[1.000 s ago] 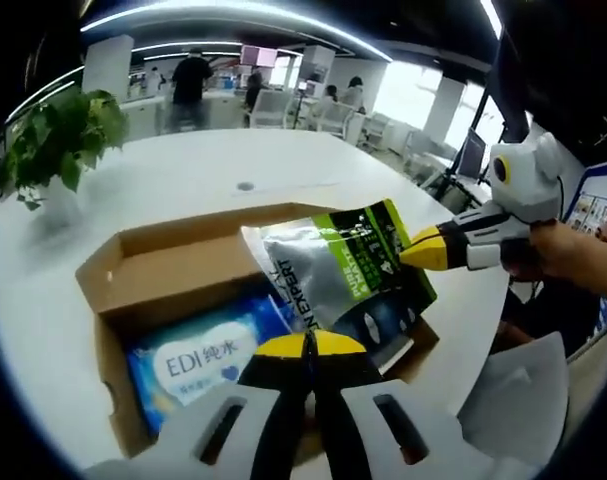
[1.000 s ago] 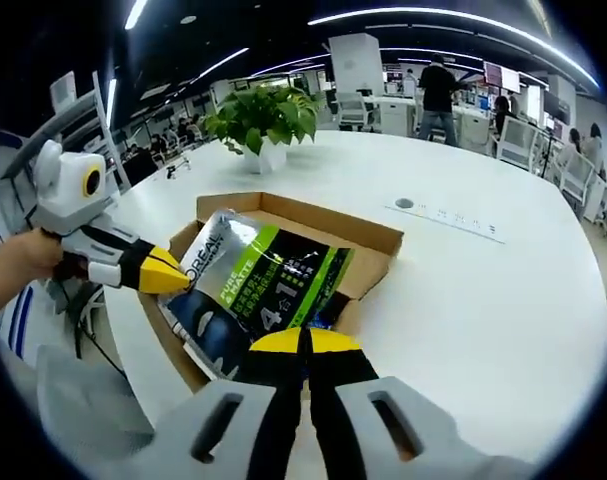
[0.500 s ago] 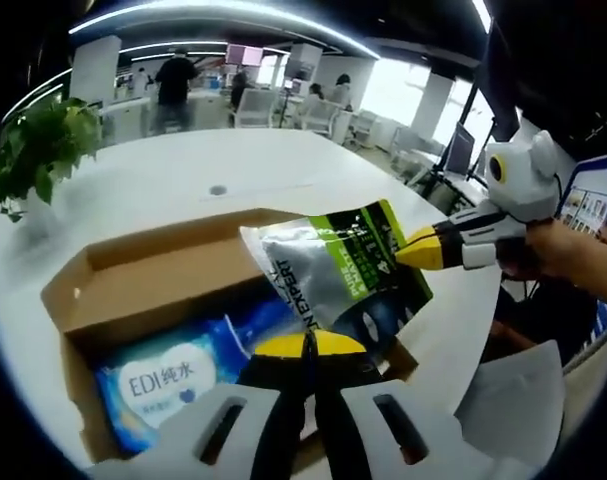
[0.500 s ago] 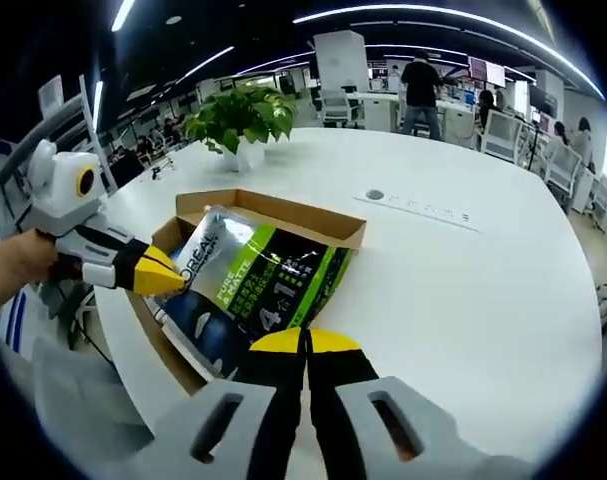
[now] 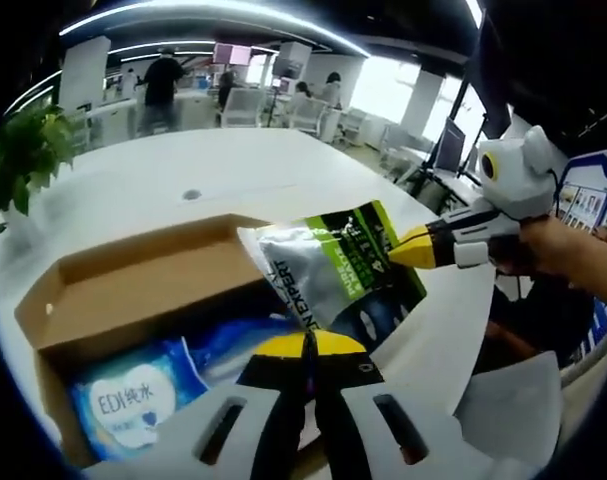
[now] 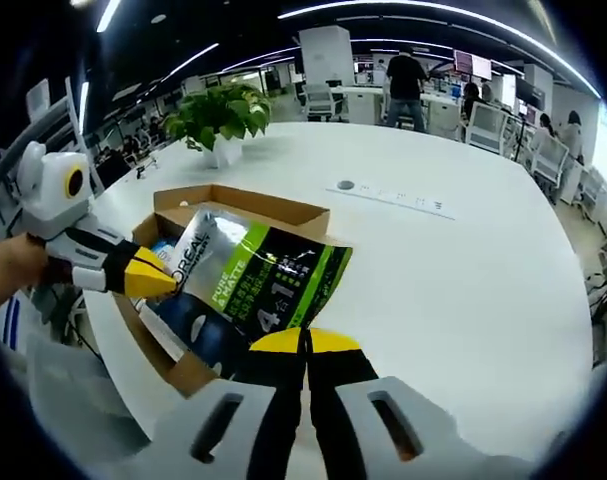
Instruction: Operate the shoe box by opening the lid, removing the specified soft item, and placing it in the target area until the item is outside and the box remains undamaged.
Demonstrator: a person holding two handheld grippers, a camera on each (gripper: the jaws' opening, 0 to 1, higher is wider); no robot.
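Note:
A silver, green and black soft pouch hangs over the open cardboard shoe box, held at two points. My left gripper is shut on its near edge. My right gripper comes in from the right, shut on its corner. In the right gripper view the pouch reaches past the box wall over the white table, between my right gripper and my left gripper. A blue wipes pack lies in the box.
A potted plant stands on the white round table behind the box. A small cable port sits mid-table. The table edge runs close to the box's near side. People and chairs are far at the back.
Both grippers have carried the pouch a little sideways, from above the box toward the bare table. The box now sits further left in both views. Both grips are unchanged.

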